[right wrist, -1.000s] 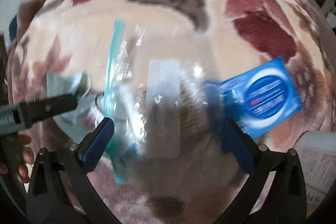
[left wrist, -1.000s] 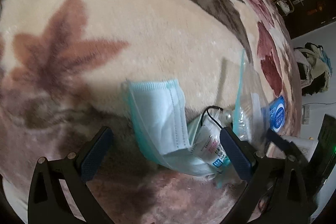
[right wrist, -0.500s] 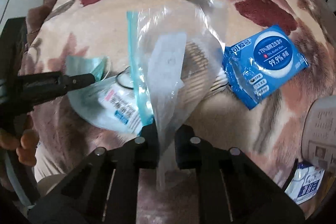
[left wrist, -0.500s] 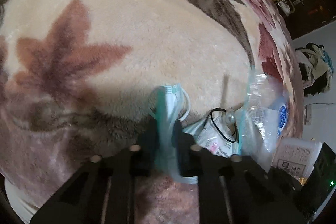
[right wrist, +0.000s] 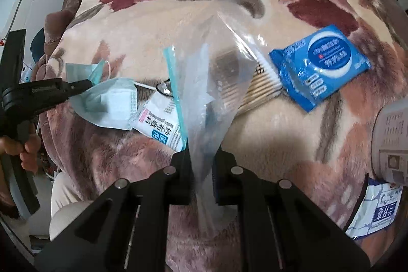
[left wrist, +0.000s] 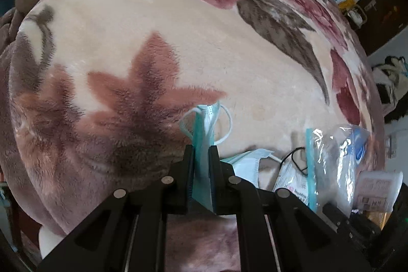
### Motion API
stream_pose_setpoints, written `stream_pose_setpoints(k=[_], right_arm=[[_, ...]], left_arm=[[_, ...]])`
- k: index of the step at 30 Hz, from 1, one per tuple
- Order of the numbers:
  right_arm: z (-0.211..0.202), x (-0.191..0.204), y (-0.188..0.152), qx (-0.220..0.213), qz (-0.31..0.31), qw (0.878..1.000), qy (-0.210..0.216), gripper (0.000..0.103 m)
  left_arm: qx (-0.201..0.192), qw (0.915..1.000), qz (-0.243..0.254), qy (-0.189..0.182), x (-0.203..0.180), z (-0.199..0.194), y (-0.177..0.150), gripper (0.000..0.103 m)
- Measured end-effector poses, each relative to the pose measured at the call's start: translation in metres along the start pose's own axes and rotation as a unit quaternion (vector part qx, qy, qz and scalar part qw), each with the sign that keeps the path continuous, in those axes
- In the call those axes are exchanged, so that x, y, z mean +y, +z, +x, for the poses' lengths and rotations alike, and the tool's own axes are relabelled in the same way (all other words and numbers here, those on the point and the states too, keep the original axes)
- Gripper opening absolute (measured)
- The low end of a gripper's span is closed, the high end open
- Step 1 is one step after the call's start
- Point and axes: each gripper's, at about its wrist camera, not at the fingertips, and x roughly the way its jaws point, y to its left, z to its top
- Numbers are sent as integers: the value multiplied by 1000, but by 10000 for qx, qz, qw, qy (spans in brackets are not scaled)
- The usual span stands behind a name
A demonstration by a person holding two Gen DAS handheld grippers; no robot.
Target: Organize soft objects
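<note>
Newly pinched mask (left wrist: 204,129) (pale teal, perhaps folded)

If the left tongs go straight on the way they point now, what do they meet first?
Most likely the flowered blanket. The left tongs are shut on a face mask, so the mask's hanging end would touch the blanket first; beyond it nothing else shows, though depth is unclear.

A plush floral blanket (right wrist: 293,124) carries everything. On it lie a blue wet-wipes pack (right wrist: 322,66), a bundle of cotton swabs (right wrist: 262,91), a gauze packet (right wrist: 159,122), a second face mask (right wrist: 112,103) and a white-and-blue packet (right wrist: 377,210).
</note>
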Motion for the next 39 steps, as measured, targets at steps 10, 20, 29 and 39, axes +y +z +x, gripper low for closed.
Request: stream_pose_setpoints(k=[10, 20, 29, 39], right_arm=[[8, 0, -2, 106, 89, 9999, -80, 47], [13, 1, 3, 90, -12, 9998, -183, 54], [24, 8, 11, 115, -94, 9995, -291, 54], [12, 16, 12, -85, -65, 9999, -32, 10]], left_arm=[[117, 9951, 971, -136, -31, 11, -15, 73], [679, 9630, 2596, 250, -71, 39, -44, 75], [703, 9740, 2155, 45, -53, 39, -33, 25], [414, 9889, 1291, -614, -20, 3, -13, 12]])
